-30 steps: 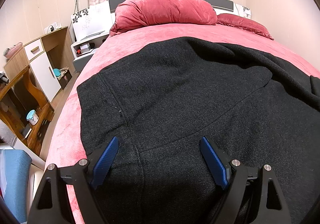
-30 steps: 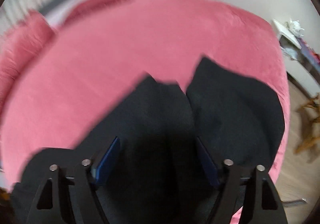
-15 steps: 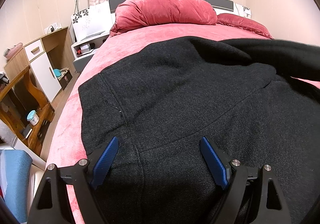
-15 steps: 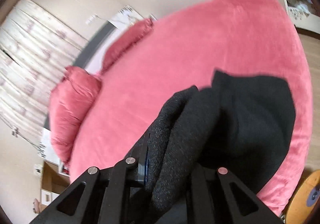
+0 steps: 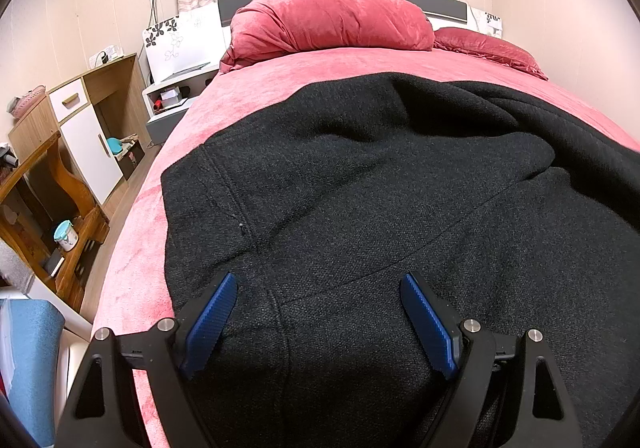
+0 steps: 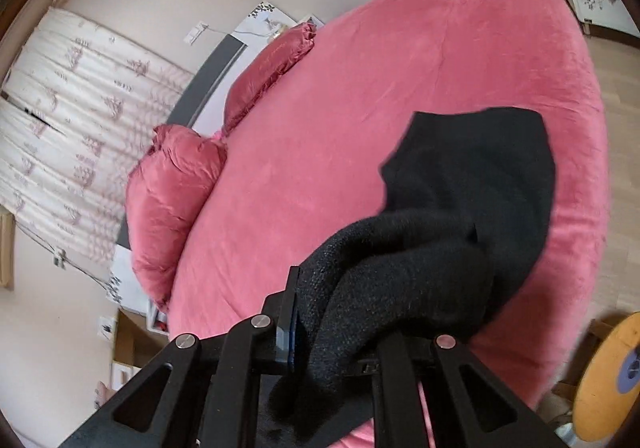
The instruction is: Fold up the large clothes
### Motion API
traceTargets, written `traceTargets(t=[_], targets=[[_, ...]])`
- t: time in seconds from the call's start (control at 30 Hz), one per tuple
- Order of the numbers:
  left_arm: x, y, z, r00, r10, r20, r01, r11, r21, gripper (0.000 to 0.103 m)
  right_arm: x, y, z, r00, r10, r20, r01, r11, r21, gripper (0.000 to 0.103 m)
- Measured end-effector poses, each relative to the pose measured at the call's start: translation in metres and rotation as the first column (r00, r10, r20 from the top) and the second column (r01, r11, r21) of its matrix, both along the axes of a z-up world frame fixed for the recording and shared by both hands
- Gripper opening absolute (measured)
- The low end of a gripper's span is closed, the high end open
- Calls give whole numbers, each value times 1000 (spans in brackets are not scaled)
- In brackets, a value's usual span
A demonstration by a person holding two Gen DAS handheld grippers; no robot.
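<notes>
Fingers of the right gripper (image 6: 336,328) are clamped on the black coat (image 5: 380,208), lifted at five o'clock; left gripper (image 5: 316,324) is spread, empty. Folding is barely begun.

Black garment (image 5: 360,188): coarse matt knit. Bedspread (image 6: 340,128): pink plush. Cabinet (image 5: 100,120): wood.

**Black coat on pink bed**

A large black knit coat (image 5: 360,208) is lying spread across the pink bed (image 5: 320,64), creasing in places. One bunched part (image 6: 360,288) is lifting off the cover, clamped and draping.
</notes>
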State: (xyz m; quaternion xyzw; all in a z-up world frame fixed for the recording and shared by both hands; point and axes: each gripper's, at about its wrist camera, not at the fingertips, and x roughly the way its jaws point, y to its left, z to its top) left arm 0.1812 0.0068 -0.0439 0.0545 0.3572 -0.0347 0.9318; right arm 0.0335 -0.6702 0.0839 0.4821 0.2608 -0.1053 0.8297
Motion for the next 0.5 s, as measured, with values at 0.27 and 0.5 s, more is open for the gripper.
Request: traceTargets(t=[0.27,0.5], targets=[[1,1,1,1000,2,-3,-2,1000,6,85,159,-52,65,942,-335,2,323,905,-278,44],[4,4,-1,1000,-1,-11,1,1000,-11,86,163,8,-5,979,-109,-172,9,868,-496,69]])
